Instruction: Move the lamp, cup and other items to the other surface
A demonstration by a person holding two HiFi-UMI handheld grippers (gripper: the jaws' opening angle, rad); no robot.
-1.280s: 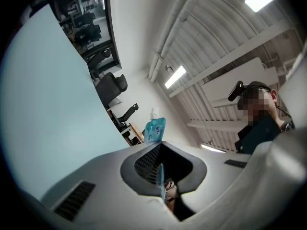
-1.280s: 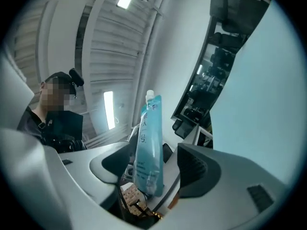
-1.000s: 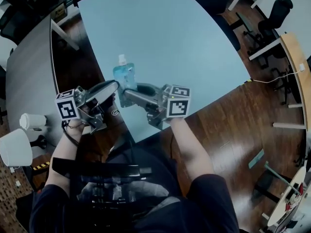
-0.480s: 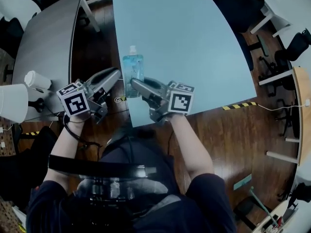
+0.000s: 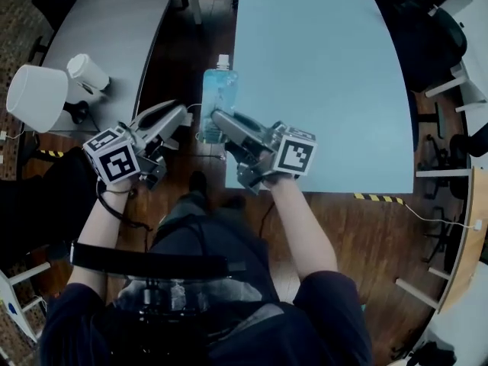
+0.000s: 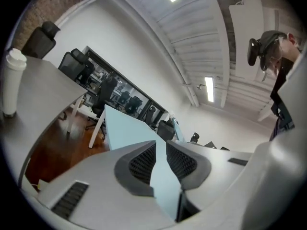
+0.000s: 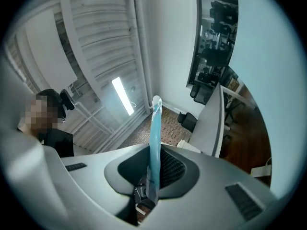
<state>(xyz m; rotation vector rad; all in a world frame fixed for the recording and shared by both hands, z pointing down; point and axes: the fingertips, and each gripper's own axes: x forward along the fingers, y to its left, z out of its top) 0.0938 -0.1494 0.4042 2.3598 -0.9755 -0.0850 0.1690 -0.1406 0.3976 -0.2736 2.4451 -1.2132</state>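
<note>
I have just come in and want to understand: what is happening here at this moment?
A person holds a two-jaw gripper in each hand. The right gripper is shut on a flat blue pouch with a white cap, held in the air beside the edge of the light blue table. The left gripper is empty; its jaws have just been opening and stand slightly apart. The lamp and the paper cup stand on the grey table, untouched.
</note>
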